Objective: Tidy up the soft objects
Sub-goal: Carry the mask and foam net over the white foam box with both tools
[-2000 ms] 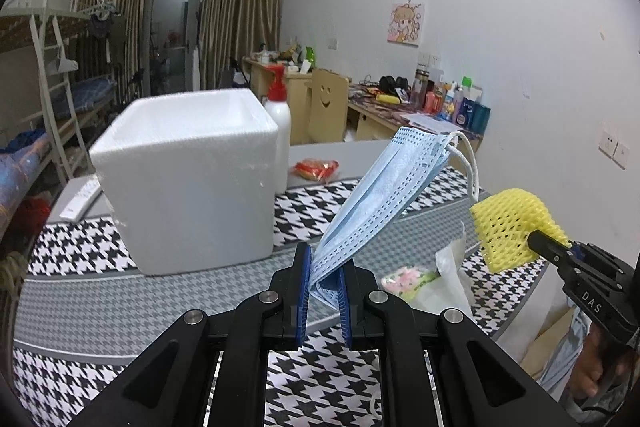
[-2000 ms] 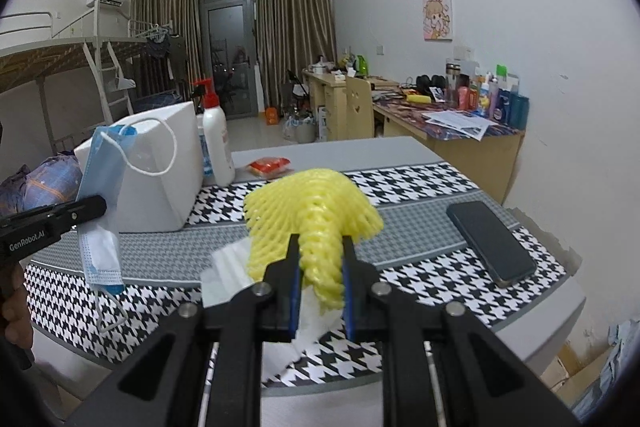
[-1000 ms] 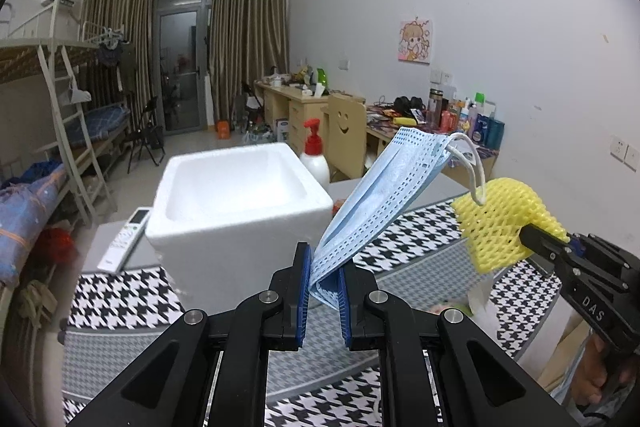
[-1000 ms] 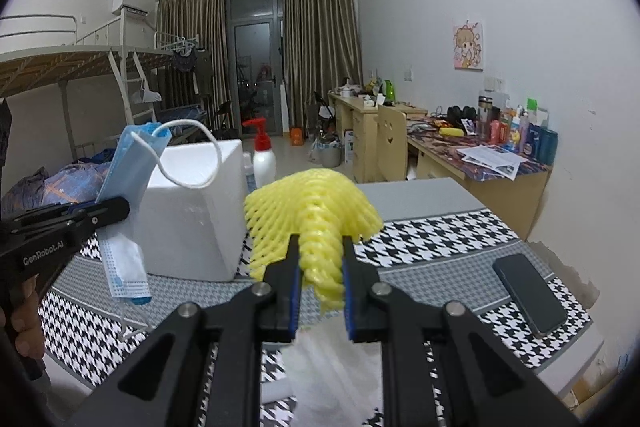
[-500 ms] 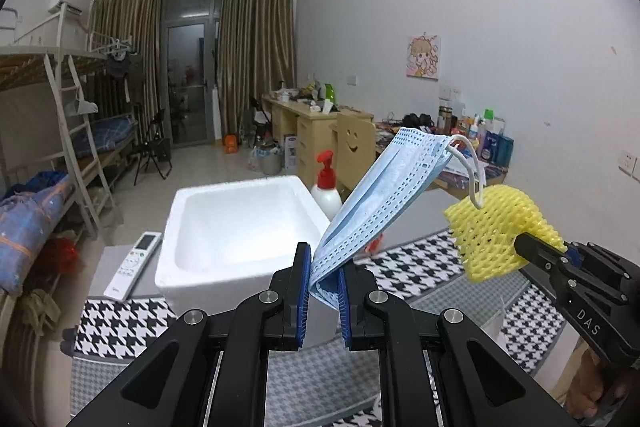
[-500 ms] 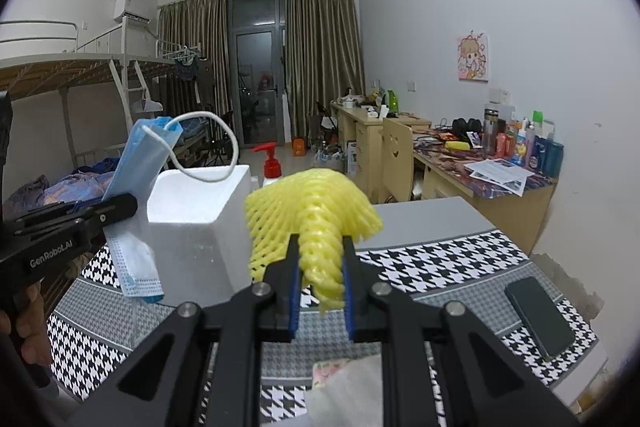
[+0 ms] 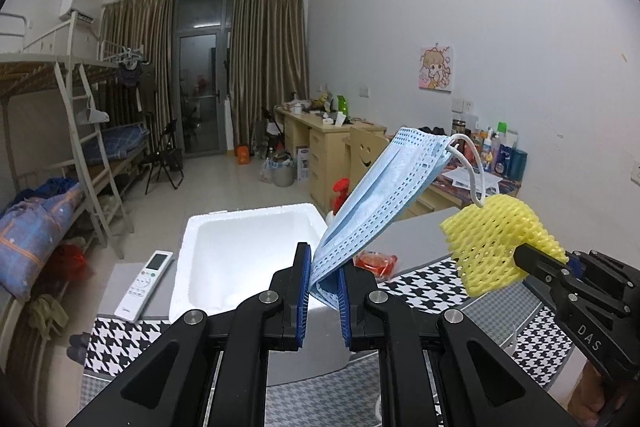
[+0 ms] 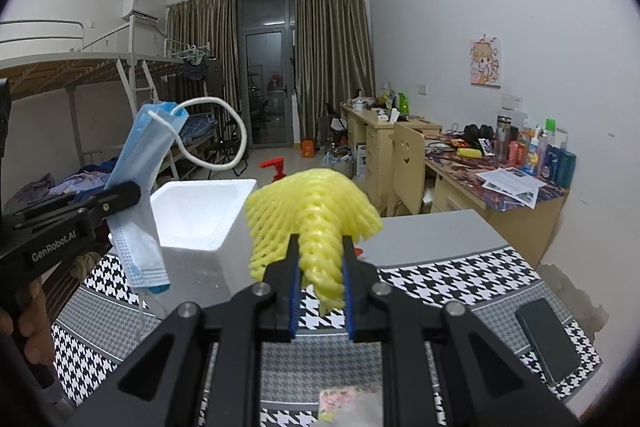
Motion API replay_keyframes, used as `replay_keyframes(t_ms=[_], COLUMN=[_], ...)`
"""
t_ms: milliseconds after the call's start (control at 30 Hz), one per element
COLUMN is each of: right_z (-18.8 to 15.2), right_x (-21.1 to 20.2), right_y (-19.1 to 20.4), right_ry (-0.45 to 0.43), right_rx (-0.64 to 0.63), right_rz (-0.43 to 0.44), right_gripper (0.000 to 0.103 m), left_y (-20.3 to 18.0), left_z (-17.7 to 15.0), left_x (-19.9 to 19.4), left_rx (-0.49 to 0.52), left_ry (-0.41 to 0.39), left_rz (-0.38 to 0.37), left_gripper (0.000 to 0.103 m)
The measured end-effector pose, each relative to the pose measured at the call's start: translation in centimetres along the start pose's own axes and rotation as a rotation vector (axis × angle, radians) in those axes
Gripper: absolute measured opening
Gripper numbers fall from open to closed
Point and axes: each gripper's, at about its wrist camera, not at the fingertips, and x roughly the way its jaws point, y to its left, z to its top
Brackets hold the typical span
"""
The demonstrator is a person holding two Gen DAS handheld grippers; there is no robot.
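My left gripper is shut on a folded blue face mask that sticks up and to the right, its white ear loop dangling. It hangs above the near edge of an open white foam box. My right gripper is shut on a yellow foam fruit net, held in the air to the right of the box. From the right wrist view the mask shows in the left gripper at the left. From the left wrist view the net shows at the right.
The box stands on a table with a houndstooth cloth. A dark phone lies at its right edge, a white remote left of the box, a red packet and a red-topped pump bottle behind it. A floral packet lies near me.
Both grippers have risen and moved toward the foam box with their loads still held. The box's open inside now shows more from above.
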Motion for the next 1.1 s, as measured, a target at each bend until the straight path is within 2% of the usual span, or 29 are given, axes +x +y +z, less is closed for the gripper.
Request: replay_keyframes(t_ms=[467,767,1100], right_z=[1.9,2.7,3.6], right_x=[1.3,2.7,3.9], right_y=[1.6,2.3,2.7], right_ry=[-0.004,0.019,0.005], right_rx=[-0.043,-0.034,-0.030], right_rz=[0.008,0.036,0.037], right_gripper=[0.020,0.020,0.020], left_y=[0.8,1.9,2.8], left_z=[1.1,1.6,1.8], left_x=[0.6,1.0,1.9], left_rx=[0.001,-0.006,-0.011], left_ry=[-0.019,-0.028,-0.023], left_rz=[0.044,0.066,0.106], left_gripper=[0.014,0.014,0.014])
